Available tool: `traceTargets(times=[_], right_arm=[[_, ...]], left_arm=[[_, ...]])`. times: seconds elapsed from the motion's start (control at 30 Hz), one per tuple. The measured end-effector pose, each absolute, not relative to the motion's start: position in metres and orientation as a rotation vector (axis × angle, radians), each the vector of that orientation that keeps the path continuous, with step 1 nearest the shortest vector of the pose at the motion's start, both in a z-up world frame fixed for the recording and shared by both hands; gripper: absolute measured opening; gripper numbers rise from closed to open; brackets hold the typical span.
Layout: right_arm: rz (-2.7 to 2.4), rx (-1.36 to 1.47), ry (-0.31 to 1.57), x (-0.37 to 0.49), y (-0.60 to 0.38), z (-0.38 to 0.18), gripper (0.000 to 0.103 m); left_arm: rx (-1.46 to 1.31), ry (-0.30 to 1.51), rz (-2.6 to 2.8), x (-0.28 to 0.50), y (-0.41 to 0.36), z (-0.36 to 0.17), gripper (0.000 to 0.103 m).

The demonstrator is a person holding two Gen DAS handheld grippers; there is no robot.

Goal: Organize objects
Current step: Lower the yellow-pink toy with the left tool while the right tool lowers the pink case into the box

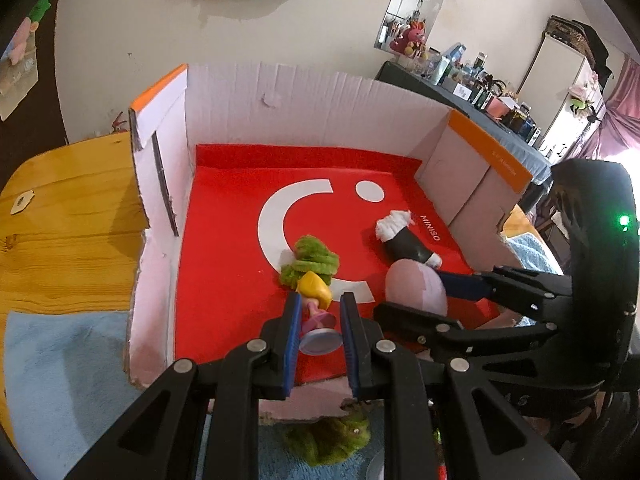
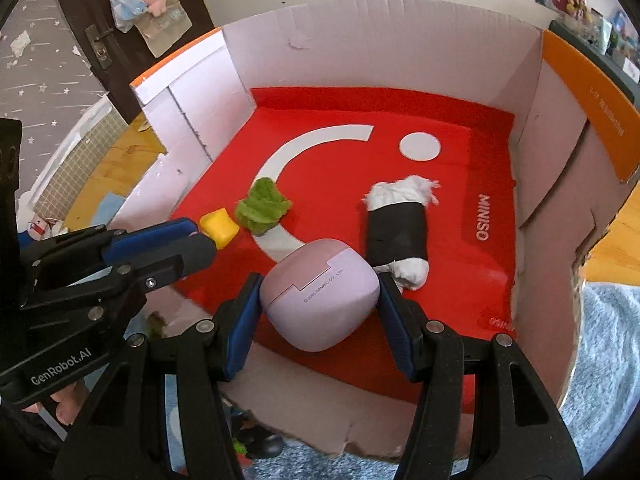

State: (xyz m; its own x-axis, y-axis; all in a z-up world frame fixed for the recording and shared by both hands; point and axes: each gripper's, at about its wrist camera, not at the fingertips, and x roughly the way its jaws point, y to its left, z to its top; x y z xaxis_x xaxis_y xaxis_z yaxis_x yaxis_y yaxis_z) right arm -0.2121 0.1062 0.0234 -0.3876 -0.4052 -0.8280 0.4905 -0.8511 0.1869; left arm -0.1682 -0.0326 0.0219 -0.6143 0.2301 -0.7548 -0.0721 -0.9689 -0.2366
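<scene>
Toys go into the cardboard box (image 2: 560,168); left gripper (image 1: 319,326) clamps a green-haired doll (image 1: 314,280); right gripper (image 2: 320,300) clamps a pink case (image 2: 320,300), both low over its red floor.

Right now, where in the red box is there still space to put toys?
The far half of the box is bare, around the white dot and along the back wall. The near side is crowded: green fuzzy toy, black-wrapped roll, pink case.

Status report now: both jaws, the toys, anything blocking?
Left gripper shut on small figure. Right gripper shut on pink case. Both over red box floor. Sushi plush beside case.
</scene>
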Motion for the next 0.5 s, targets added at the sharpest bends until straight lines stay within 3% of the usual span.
traceTargets(times=[0.5], right_arm=[[-2.35,1.29,0.135,-0.222,0.119,0.023,0.055]], left_arm=[[-1.337,-0.27,2.661,-0.191,-0.032,0.007,0.02]])
